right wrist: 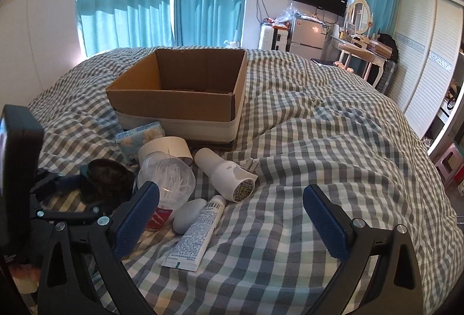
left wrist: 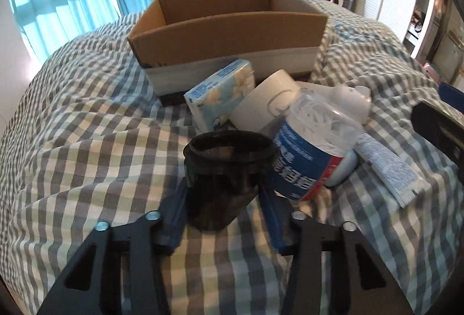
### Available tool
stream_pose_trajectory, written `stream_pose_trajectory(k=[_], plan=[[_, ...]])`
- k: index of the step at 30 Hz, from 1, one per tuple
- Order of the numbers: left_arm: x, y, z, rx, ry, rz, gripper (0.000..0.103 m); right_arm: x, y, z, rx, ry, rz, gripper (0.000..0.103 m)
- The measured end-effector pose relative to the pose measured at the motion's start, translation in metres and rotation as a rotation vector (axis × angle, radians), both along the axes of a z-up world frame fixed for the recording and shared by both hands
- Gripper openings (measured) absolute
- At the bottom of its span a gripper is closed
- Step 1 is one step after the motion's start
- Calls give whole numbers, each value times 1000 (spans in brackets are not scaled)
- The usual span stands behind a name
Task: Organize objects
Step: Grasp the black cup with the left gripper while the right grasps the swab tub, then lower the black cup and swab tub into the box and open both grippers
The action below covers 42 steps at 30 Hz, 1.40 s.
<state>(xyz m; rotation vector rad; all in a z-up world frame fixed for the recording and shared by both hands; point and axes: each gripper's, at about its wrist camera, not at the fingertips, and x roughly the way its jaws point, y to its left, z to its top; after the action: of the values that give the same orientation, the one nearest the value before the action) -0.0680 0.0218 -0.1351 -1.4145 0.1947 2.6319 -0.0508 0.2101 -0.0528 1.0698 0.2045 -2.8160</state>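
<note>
Dark jar [left wrist: 223,178] sits upright on the checked bedspread [left wrist: 87,141], front of the clutter pile, between the blue pads of the left gripper [left wrist: 221,216]. Jaws narrowed around its lower body; pads look pressed on its sides, so I read it as gripped. Touching its right side: a clear jar of cotton swabs [left wrist: 307,147] lying on its side. Behind: tissue pack [left wrist: 220,94], white tape roll [left wrist: 266,100], white bottle [right wrist: 226,173], tube [right wrist: 197,231], small pale oval thing [right wrist: 188,213].

Cardboard box [left wrist: 229,34] stands open just behind the pile, looks empty as far as visible.

Right gripper [right wrist: 232,219] hovers wide open over bare bedspread near the tube, holding nothing.

Step, by my read: first pick, dark jar grasped, not yet lifted. Next move calls for a straight lift clear of the swab jar, then carry forward over the tissue pack and tape roll, above the box's near wall, and release inside. Risk: nudging the swab jar on lift.
</note>
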Motion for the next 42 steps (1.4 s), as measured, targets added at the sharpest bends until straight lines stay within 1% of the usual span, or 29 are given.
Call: stream_pose_trajectory(k=[3, 7, 10, 13, 14, 15, 19, 21, 23, 24, 28, 32, 37, 42], plan=[[2, -7, 6, 46, 8, 6, 41, -3, -6, -3, 14, -14, 15, 100], [9, -21, 28, 83, 69, 42, 36, -9, -17, -8, 10, -54, 39, 97], [11, -36, 45, 90, 116, 63, 35, -17, -29, -16, -14, -98, 74, 97], [11, -50, 55, 58, 165, 99, 34, -29, -43, -28, -42, -160, 108, 91], [12, -53, 57, 56, 172, 106, 34, -32, -48, -32, -45, -175, 117, 91], [12, -58, 58, 58, 178, 115, 33, -35, -52, -35, -49, -192, 125, 91], [10, -69, 57, 61, 184, 139, 33, -49, -65, -51, -61, -250, 138, 84], [10, -74, 55, 61, 181, 143, 33, -52, -69, -57, -48, -259, 127, 83], [10, -76, 54, 69, 180, 145, 33, -53, -71, -59, -33, -265, 126, 75], [10, -76, 53, 70, 180, 144, 33, -53, -72, -60, -23, -265, 124, 73], [10, -73, 44, 65, 171, 137, 32, -52, -74, -60, -12, -263, 118, 73], [14, -74, 46, 71, 180, 133, 32, -44, -78, -52, 22, -222, 125, 70], [22, -74, 54, 66, 193, 128, 32, -30, -73, -23, -2, -133, 136, 68], [29, -71, 71, 62, 221, 121, 32, -17, -68, 7, 1, -48, 148, 67]])
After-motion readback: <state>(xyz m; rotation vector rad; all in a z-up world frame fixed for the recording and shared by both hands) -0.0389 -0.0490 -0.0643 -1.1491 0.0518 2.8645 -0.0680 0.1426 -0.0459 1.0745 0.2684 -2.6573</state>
